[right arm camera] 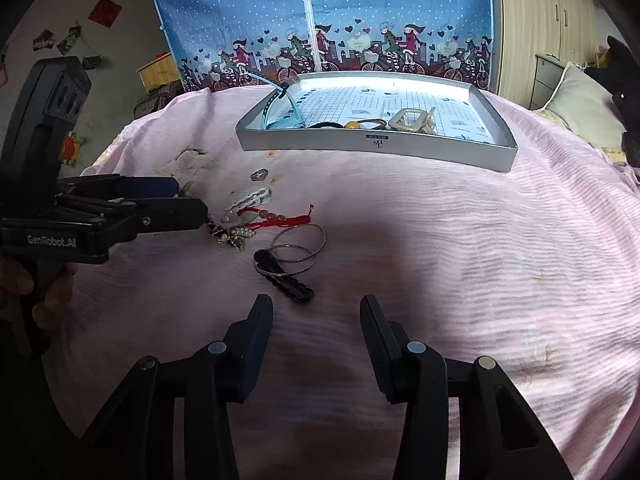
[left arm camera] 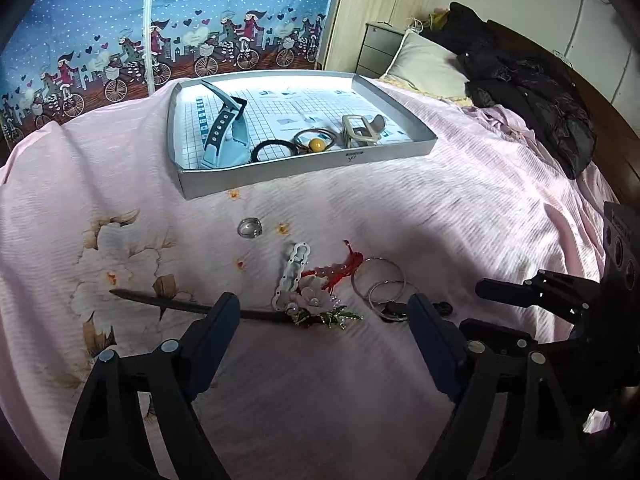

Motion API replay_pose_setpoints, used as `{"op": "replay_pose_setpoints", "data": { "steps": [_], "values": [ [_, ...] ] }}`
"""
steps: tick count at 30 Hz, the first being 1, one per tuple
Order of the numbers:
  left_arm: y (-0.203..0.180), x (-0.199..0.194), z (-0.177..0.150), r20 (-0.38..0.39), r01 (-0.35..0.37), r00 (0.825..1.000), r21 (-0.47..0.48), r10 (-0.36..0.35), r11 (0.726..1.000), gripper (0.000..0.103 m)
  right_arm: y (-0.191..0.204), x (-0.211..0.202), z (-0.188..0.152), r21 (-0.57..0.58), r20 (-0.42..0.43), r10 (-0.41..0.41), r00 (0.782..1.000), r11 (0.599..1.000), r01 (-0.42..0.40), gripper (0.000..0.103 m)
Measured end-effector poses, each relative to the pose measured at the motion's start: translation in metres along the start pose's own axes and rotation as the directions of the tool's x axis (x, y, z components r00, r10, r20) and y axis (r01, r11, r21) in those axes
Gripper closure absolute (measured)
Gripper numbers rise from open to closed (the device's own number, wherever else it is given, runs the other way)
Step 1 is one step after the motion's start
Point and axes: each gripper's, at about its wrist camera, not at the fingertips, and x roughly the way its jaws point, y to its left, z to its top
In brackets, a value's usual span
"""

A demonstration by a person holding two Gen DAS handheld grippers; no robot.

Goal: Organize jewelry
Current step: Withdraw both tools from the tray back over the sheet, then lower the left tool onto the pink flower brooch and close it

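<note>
Mid-sort: tray (left arm camera: 304,166) far on bed, part filled. Loose jewelry near: flower hairpin (left arm camera: 316,306), red bracelet (left arm camera: 340,270), hoops (left arm camera: 380,284), ring (left arm camera: 250,227). Left tongs (left arm camera: 320,316) spread, empty, seemingly over hairpin. Right tongs (right arm camera: 316,316) spread, empty. Next: clamp hairpin, carry to tray.

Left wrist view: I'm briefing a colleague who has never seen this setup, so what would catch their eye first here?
Probably the grey tray at the far side of the pink bedspread, already holding a blue watch, hair ties and a clip. Next, the loose cluster nearer the camera: a flower hairpin, a red bracelet and two silver hoops, just ahead of the open left gripper.
</note>
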Motion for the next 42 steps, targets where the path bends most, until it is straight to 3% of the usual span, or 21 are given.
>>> {"op": "replay_pose_setpoints", "data": {
  "steps": [9, 13, 14, 16, 21, 28, 30, 34, 39, 41, 42],
  "values": [
    [0.017, 0.025, 0.001, -0.046, 0.069, 0.996, -0.020, -0.070, 0.997, 0.046, 0.009, 0.022, 0.007, -0.112, -0.047, 0.057, 0.997, 0.992, -0.062, 0.060],
    [0.020, 0.029, 0.002, -0.065, 0.103, 0.992, -0.022, -0.104, 0.994, 0.047, 0.006, 0.031, 0.015, -0.143, -0.059, 0.079, 0.995, 0.986, -0.087, 0.061],
    [0.021, 0.031, 0.003, -0.071, 0.109, 0.991, -0.022, -0.110, 0.994, 0.048, 0.005, 0.033, 0.017, -0.145, -0.067, 0.083, 0.994, 0.985, -0.092, 0.063],
    [0.021, 0.033, 0.003, -0.081, 0.123, 0.989, -0.024, -0.124, 0.992, 0.060, 0.003, 0.036, 0.020, -0.139, -0.084, 0.094, 0.992, 0.985, -0.106, 0.075],
    [0.020, 0.033, 0.002, -0.092, 0.111, 0.989, -0.023, -0.112, 0.994, 0.075, 0.007, 0.036, 0.016, -0.132, -0.104, 0.104, 0.989, 0.984, -0.117, 0.088],
    [-0.004, 0.026, -0.008, -0.114, 0.099, 0.990, 0.091, -0.088, 0.991, 0.076, 0.011, 0.025, 0.010, -0.106, -0.125, 0.097, 0.987, 0.988, -0.111, 0.091],
    [-0.008, 0.025, -0.011, -0.131, 0.106, 0.987, 0.104, -0.092, 0.989, 0.083, 0.009, 0.018, 0.007, -0.081, -0.136, 0.099, 0.986, 0.991, -0.110, 0.091],
    [-0.010, 0.029, -0.016, -0.180, 0.115, 0.979, 0.084, -0.099, 0.990, 0.084, 0.005, 0.000, -0.002, -0.024, -0.143, 0.095, 0.985, 0.995, -0.100, 0.091],
    [-0.016, 0.023, -0.014, -0.155, 0.092, 0.985, 0.107, -0.075, 0.990, 0.082, 0.002, -0.011, -0.013, 0.000, -0.160, 0.088, 0.983, 0.996, -0.089, 0.091],
    [-0.018, 0.017, -0.013, -0.121, 0.077, 0.991, 0.123, -0.062, 0.989, 0.073, -0.001, -0.014, -0.015, 0.011, -0.158, 0.078, 0.984, 0.997, -0.077, 0.091],
    [-0.020, 0.015, -0.013, -0.101, 0.065, 0.993, 0.133, -0.052, 0.989, 0.061, -0.003, -0.015, -0.016, 0.022, -0.153, 0.074, 0.985, 0.997, -0.071, 0.091]
  ]
}}
